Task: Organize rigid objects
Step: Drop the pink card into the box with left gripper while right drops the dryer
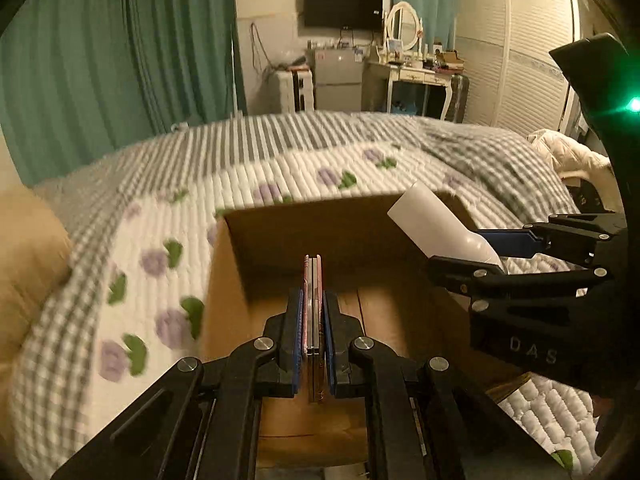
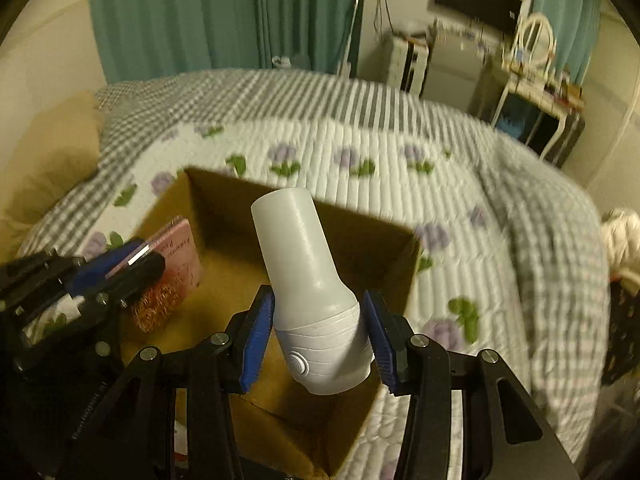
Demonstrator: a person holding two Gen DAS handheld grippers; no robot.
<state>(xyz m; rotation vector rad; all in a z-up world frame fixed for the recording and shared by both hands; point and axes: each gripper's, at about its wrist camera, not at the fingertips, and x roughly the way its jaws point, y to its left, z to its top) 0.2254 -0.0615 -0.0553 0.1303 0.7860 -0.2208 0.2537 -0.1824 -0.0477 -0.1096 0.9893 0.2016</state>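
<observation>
An open cardboard box (image 1: pixel 280 232) (image 2: pixel 224 200) sits on the bed. My left gripper (image 1: pixel 312 320) is shut on a flat pink box (image 1: pixel 313 304), held edge-on over the carton; the pink box also shows in the right wrist view (image 2: pixel 176 256) at the carton's left side, with the left gripper (image 2: pixel 120 272) on it. My right gripper (image 2: pixel 318 332) is shut on a white plastic bottle (image 2: pixel 308 280) by its lower end, tilted over the carton. In the left wrist view the bottle (image 1: pixel 436 220) and right gripper (image 1: pixel 492 248) are at the carton's right.
The bed has a quilt (image 1: pixel 280 168) (image 2: pixel 380 152) with purple flowers and grey checks. A tan pillow (image 1: pixel 24 248) (image 2: pixel 52 160) lies at the left. Green curtains, a dresser with mirror (image 1: pixel 404 24), a wall TV (image 1: pixel 342 6) and a wardrobe stand behind.
</observation>
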